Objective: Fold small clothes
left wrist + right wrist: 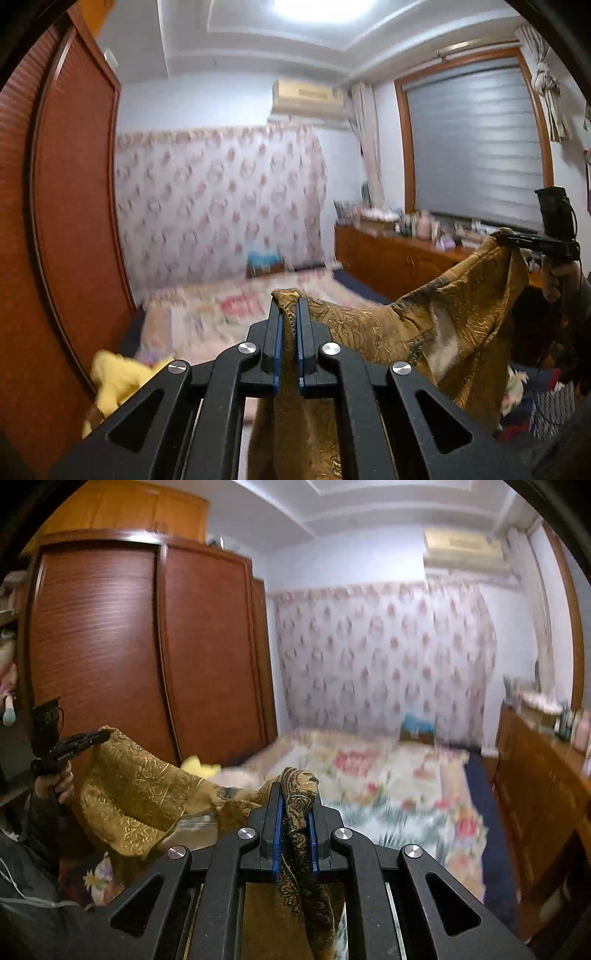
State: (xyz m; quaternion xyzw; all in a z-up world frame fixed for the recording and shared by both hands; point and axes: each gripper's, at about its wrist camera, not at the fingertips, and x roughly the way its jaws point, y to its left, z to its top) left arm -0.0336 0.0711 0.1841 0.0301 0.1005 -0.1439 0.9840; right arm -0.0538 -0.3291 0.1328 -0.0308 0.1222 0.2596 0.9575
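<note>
A golden-brown patterned cloth (436,325) hangs in the air, stretched between both grippers above the bed. My left gripper (290,306) is shut on one corner of it. My right gripper (294,794) is shut on another corner. In the left wrist view the right gripper (532,242) shows at far right, pinching the cloth's raised corner. In the right wrist view the left gripper (79,742) shows at far left, holding the cloth (136,790) there. The cloth sags between them.
A bed with a floral cover (388,786) lies below and ahead. A yellow garment (118,380) lies at its left edge, also in the right wrist view (197,766). A wooden wardrobe (147,646) stands left, a wooden dresser (399,258) right under the window.
</note>
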